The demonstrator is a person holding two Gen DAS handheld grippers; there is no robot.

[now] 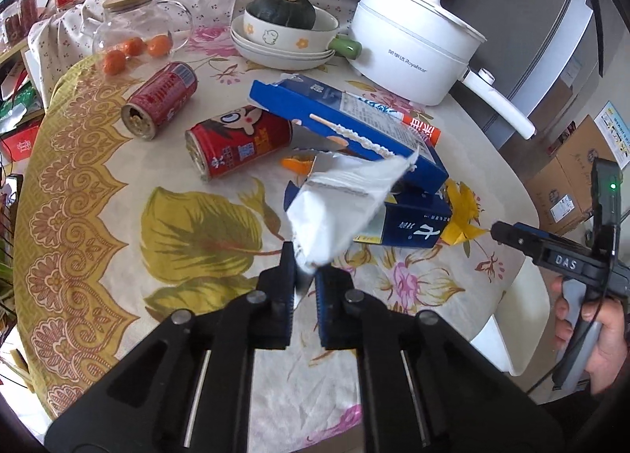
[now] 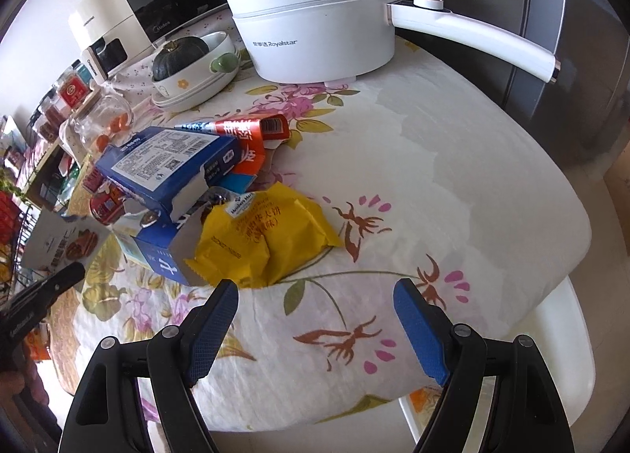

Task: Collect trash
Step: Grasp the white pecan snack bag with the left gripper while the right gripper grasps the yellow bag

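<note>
Above the flowered surface [image 1: 118, 217], the left claw [image 1: 304, 276] is clamped on a white wrapper [image 1: 338, 197], seemingly lifted; the right claw [image 2: 315, 291] gapes empty near a yellow packet [image 2: 264, 240].

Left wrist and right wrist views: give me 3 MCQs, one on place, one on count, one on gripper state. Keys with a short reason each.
1. Where does the crumpled yellow plastic snack wrapper lie?
A. inside the white electric pot
B. on the floral tablecloth beside the small blue carton
C. in the glass jar

2. How many red drink cans lie on their sides on the tablecloth?
A. one
B. two
C. four

3. What is the left gripper doing?
A. pinching a white crinkled wrapper
B. standing wide open over bare cloth
C. gripping a red can

Key: 1 B, the wrapper rests on the floral tablecloth against the small blue carton. 2 B, one red drink can and a second with a cartoon face show. 3 A, its jaws are closed on the white crinkled wrapper.
</note>
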